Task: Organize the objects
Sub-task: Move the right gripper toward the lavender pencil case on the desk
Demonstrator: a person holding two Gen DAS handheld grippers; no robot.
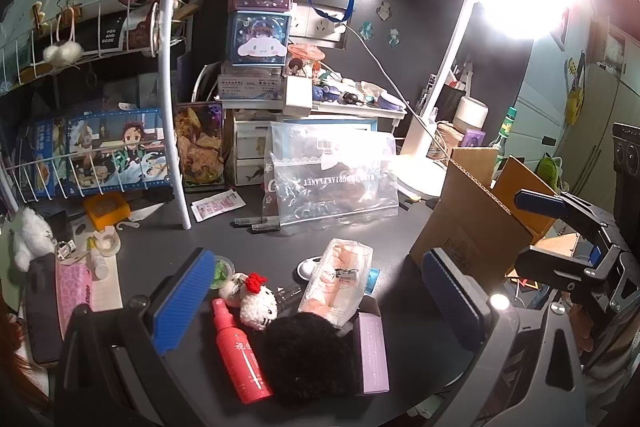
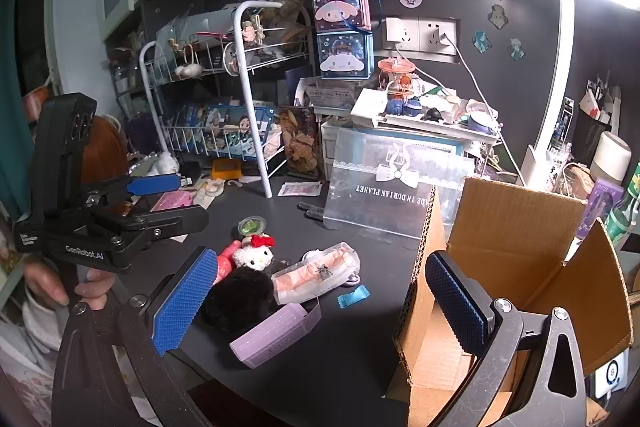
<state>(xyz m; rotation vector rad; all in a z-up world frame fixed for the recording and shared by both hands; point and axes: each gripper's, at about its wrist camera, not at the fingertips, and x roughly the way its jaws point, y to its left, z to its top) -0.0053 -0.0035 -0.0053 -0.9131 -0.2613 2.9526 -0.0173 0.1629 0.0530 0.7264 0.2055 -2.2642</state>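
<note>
A small heap lies on the dark desk: a red spray bottle (image 1: 240, 355), a white plush with a red bow (image 1: 260, 303) (image 2: 256, 255), a black fluffy ball (image 1: 308, 359) (image 2: 240, 299), a purple box (image 1: 372, 351) (image 2: 276, 335) and a clear pouch (image 1: 340, 279) (image 2: 316, 275). A blue sachet (image 2: 354, 297) lies beside the pouch. An open cardboard box (image 1: 472, 227) (image 2: 520, 247) stands to the right. My left gripper (image 1: 320, 303) (image 2: 172, 201) hovers open over the heap, holding nothing. My right gripper (image 2: 320, 307) (image 1: 532, 231) is open and empty, its right finger over the box.
A white wire rack (image 1: 172, 87) (image 2: 248, 87) stands at the back left. A clear zip bag (image 1: 332, 175) (image 2: 384, 187) leans behind the heap, with black pens (image 1: 256, 223) before it. A lit desk lamp (image 1: 424, 147) and stacked cartoon boxes (image 1: 262, 19) crowd the back.
</note>
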